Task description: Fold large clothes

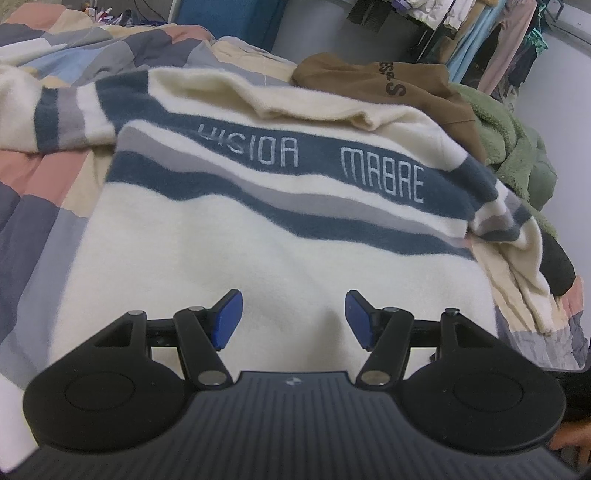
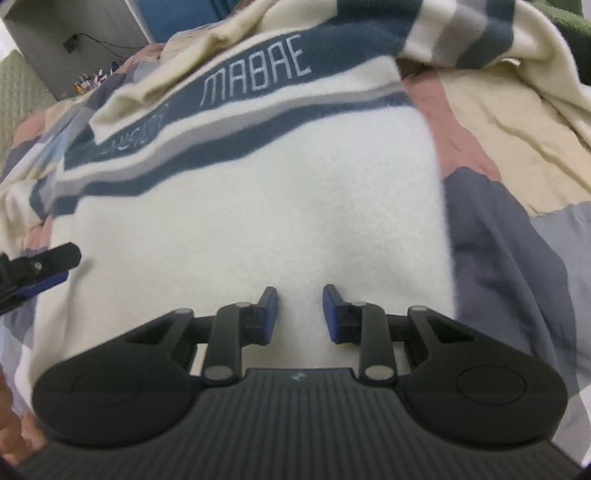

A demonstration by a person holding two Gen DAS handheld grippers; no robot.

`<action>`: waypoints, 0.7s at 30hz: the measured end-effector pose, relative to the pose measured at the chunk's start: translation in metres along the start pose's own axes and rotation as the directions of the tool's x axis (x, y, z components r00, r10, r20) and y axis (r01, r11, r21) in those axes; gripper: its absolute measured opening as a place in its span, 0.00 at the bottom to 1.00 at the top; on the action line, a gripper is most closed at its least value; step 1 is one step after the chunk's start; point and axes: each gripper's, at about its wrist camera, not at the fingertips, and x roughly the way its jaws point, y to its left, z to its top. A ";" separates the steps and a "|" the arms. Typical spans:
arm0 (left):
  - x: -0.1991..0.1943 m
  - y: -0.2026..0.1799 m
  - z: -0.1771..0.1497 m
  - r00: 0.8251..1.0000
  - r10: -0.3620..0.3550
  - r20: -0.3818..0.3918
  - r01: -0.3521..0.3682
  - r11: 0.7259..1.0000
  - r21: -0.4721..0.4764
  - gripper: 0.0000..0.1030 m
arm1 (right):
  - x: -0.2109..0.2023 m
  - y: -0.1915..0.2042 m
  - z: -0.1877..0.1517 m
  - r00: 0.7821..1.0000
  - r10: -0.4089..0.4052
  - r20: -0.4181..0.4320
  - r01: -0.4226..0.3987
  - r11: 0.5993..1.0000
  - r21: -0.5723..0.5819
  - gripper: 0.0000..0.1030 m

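A patchwork quilt (image 1: 33, 206) bears the striped cream sweater (image 1: 258, 251), spread flat.

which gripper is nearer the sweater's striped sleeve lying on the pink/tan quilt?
Right. The right gripper sits over the sweater body near that side edge, below the striped sleeve; the left gripper is further across, toward the other side.

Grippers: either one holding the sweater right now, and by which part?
Nothing held. Left gripper and right gripper both hover with jaws apart over the cream lower body of the striped sweater; no fabric pinched.
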 end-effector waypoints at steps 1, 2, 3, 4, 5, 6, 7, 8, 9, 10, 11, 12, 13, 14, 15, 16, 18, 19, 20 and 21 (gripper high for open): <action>0.002 -0.001 0.001 1.000 0.000 0.001 0.000 1.000 0.002 0.65 | -0.001 -0.001 0.002 1.000 0.004 -0.002 -0.004 1.000 0.001 0.28; 0.003 -0.002 0.003 1.000 -0.002 0.005 0.002 1.000 0.006 0.65 | -0.002 -0.002 0.003 1.000 0.010 -0.001 -0.010 1.000 0.004 0.28; 0.004 -0.003 0.006 1.000 -0.008 0.015 0.008 1.000 0.011 0.65 | -0.004 -0.003 0.004 1.000 0.018 -0.001 -0.017 1.000 0.008 0.29; 0.005 -0.004 0.008 0.999 -0.013 0.029 0.012 1.000 0.016 0.65 | -0.007 -0.007 0.006 1.000 0.027 0.001 -0.027 0.999 0.018 0.29; 0.006 -0.007 0.011 0.999 -0.016 0.041 0.015 1.000 0.021 0.65 | -0.011 -0.007 0.009 0.999 0.033 0.006 -0.033 0.999 0.030 0.29; 0.007 -0.009 0.014 0.998 -0.026 0.053 0.024 0.999 0.030 0.65 | -0.015 -0.009 0.012 0.999 0.039 0.018 -0.039 0.998 0.039 0.29; 0.008 -0.012 0.016 0.997 -0.041 0.067 0.038 0.998 0.041 0.65 | -0.021 -0.013 0.017 0.998 0.043 0.035 -0.045 0.998 0.043 0.29; 0.009 -0.015 0.018 0.996 -0.048 0.080 0.044 0.998 0.052 0.65 | -0.026 -0.016 0.022 0.998 0.044 0.052 -0.047 0.998 0.044 0.29; 0.012 -0.019 0.019 0.995 -0.049 0.086 0.043 0.997 0.069 0.65 | -0.031 -0.020 0.028 0.996 0.043 0.072 -0.047 0.998 0.044 0.29; 0.015 -0.023 0.019 0.995 -0.047 0.083 0.040 0.995 0.088 0.65 | -0.036 -0.024 0.034 0.995 0.039 0.094 -0.044 0.998 0.045 0.29; 0.020 -0.025 0.018 0.996 -0.045 0.076 0.037 0.994 0.101 0.65 | -0.042 -0.030 0.041 0.993 0.031 0.118 -0.037 0.998 0.049 0.30; 0.025 -0.026 0.018 0.997 -0.039 0.067 0.032 0.994 0.105 0.65 | -0.047 -0.037 0.048 0.990 0.020 0.143 -0.028 0.998 0.055 0.31; 0.030 -0.027 0.016 0.998 -0.031 0.057 0.024 0.994 0.108 0.65 | -0.052 -0.045 0.055 0.985 0.007 0.170 -0.018 0.998 0.061 0.31; 0.036 -0.027 0.015 0.999 -0.021 0.042 0.016 0.994 0.112 0.65 | -0.056 -0.052 0.061 0.982 -0.006 0.191 -0.006 0.998 0.066 0.31; 0.042 -0.027 0.013 1.000 -0.010 0.029 0.007 0.993 0.119 0.65 | -0.061 -0.061 0.068 0.976 -0.024 0.216 0.009 0.997 0.072 0.31; 0.048 -0.027 0.011 1.000 0.004 0.013 -0.005 0.991 0.132 0.65 | -0.065 -0.069 0.074 0.971 -0.041 0.236 0.023 0.997 0.077 0.31; 0.056 -0.026 0.007 1.000 0.024 -0.013 -0.022 0.988 0.156 0.65 | -0.069 -0.092 0.085 0.962 -0.074 0.261 0.049 0.994 0.103 0.31; 0.058 -0.025 0.005 1.000 0.027 -0.015 -0.025 0.986 0.163 0.65 | -0.071 -0.104 0.089 0.959 -0.089 0.268 0.058 0.991 0.122 0.31; 0.058 -0.026 0.004 0.999 0.030 -0.015 -0.027 0.985 0.171 0.65 | -0.072 -0.115 0.094 0.956 -0.107 0.275 0.072 0.988 0.135 0.31; 0.058 -0.026 0.003 0.999 0.032 -0.015 -0.028 0.984 0.174 0.65 | -0.073 -0.126 0.097 0.950 -0.132 0.285 0.091 0.984 0.151 0.32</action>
